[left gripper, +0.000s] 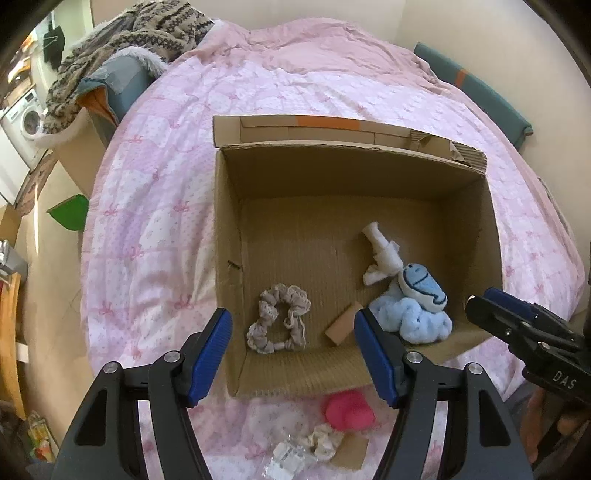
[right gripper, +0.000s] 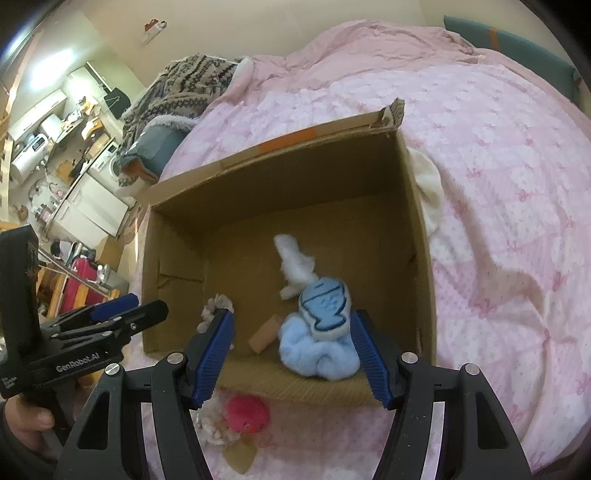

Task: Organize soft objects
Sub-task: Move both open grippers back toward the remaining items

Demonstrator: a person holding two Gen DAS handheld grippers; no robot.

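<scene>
An open cardboard box [left gripper: 347, 162] stands on a pink bedspread. On its floor lie a beige scrunchie [left gripper: 279, 319], a white soft item [left gripper: 382, 254], a light blue plush cloth [left gripper: 413, 306] and a small cardboard scrap [left gripper: 343, 325]. My left gripper [left gripper: 293, 354] hangs open over the box's near wall, above the scrunchie, with nothing between its fingers. In the right wrist view my right gripper [right gripper: 291, 354] is open over the near wall, its pads apart from the blue plush [right gripper: 321, 332] below. A pink soft toy [right gripper: 247, 413] and a cream scrunchie [right gripper: 214, 428] lie on the bed in front of the box [right gripper: 277, 155].
A clear plastic item [left gripper: 288, 458] and a cardboard piece [left gripper: 351, 454] lie by the pink toy [left gripper: 349, 410]. A white cloth [right gripper: 430, 188] rests against the box's right wall. A patterned knit blanket [left gripper: 147, 33] is heaped at the bed's far left. The floor drops off left of the bed.
</scene>
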